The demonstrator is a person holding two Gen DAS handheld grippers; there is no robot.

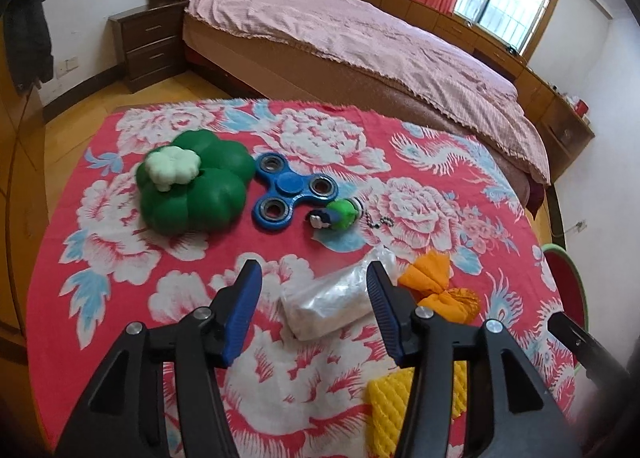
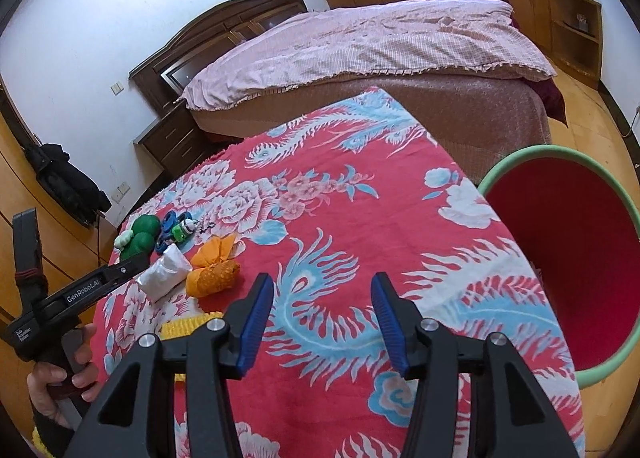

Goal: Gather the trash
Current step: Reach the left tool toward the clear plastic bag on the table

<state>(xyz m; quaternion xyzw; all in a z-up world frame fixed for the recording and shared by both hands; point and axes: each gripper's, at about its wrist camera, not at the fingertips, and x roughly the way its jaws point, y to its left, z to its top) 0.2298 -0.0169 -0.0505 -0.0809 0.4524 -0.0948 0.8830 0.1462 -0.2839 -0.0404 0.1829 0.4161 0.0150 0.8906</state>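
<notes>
A crumpled clear plastic bag (image 1: 332, 298) lies on the red flowered cloth (image 1: 280, 130), between the fingers of my open left gripper (image 1: 314, 278), which hovers just above it. An orange wrapper (image 1: 436, 286) lies just right of it, and a yellow foam net (image 1: 386, 414) sits under my right finger. In the right wrist view the bag (image 2: 166, 272), orange wrapper (image 2: 214, 270) and yellow net (image 2: 188, 326) lie at the left. My right gripper (image 2: 322, 296) is open and empty over bare cloth. A red bin with a green rim (image 2: 560, 254) stands at the table's right edge.
A green clover-shaped toy (image 1: 192, 182), a blue fidget spinner (image 1: 292, 190) and a small green keychain figure (image 1: 336, 214) lie further back on the cloth. A bed with a pink cover (image 1: 360, 42) stands behind the table, with a nightstand (image 1: 148, 42) beside it.
</notes>
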